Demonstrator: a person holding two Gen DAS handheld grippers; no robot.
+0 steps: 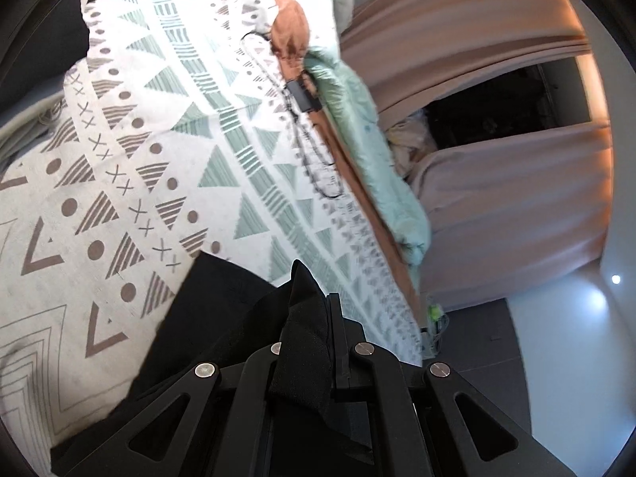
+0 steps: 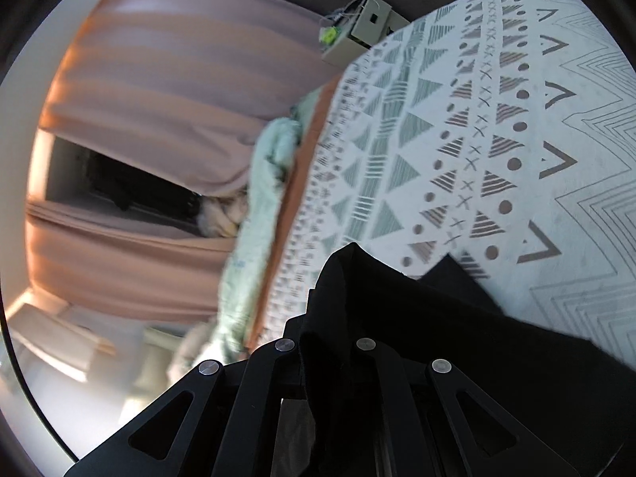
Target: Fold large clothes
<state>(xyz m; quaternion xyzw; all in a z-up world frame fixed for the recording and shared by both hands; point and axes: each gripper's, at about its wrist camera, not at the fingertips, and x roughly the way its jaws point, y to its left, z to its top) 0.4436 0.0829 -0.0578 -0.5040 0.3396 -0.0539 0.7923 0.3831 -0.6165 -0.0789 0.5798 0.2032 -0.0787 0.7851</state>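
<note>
- Here, your left tool (image 1: 314, 318) is pinching a bunched peak of the black garment (image 1: 206, 318), and your right tool (image 2: 334, 310) is clamped on another fold of it.
- The garment hangs from both tools over the patterned bedspread (image 1: 159, 139); its far end seems to rest on the bed.
- Judging by its drape, it is soft, limp and light, so it will sag between grips. Take hold at corners or along a hem, not mid-panel.
- Only the left view shows a dark cord (image 1: 314, 151) and rust-coloured cloth (image 1: 290, 31); the right view shows a beige box (image 2: 365, 24) beyond the bed's edge.
</note>
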